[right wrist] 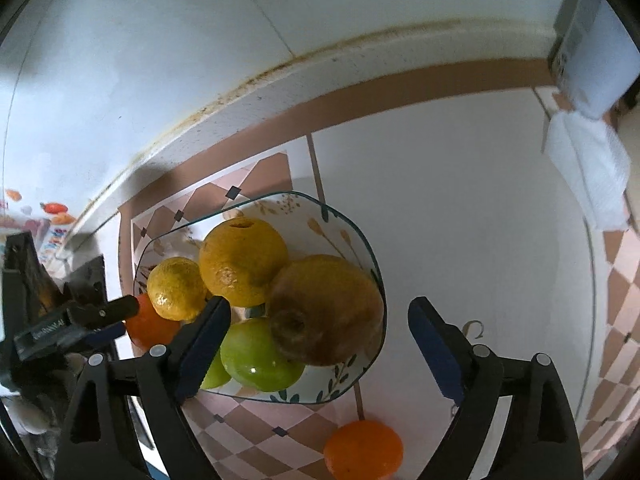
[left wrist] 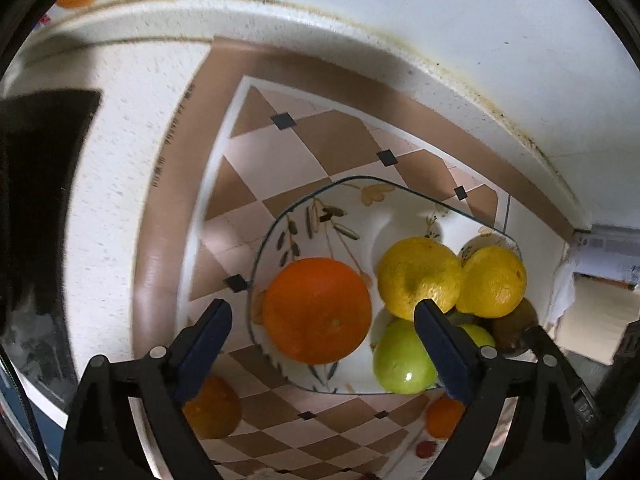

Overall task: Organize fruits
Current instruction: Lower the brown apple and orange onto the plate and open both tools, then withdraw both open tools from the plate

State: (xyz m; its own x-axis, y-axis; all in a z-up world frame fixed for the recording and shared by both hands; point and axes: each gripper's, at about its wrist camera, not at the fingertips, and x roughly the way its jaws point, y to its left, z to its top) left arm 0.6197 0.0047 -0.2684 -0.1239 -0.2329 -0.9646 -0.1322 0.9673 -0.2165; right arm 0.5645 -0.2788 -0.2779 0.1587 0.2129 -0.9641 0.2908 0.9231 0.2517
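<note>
left gripper [left wrist: 322, 322] agape over orange [left wrist: 317, 310] | right gripper [right wrist: 320, 322] agape, empty | risk: nudging plate [right wrist: 352, 232] pile, lemon [right wrist: 176, 288] rolling off at 9 o'clock

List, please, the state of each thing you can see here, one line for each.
Left hand-held gripper: open, around the large orange, not pressing it.
Right hand-held gripper: open, above the plate, holding nothing.
Square glass plate with leaf pattern: filled with fruit.
Large orange: resting on the plate.
Small orange on the tiled mat: outside the plate.
</note>
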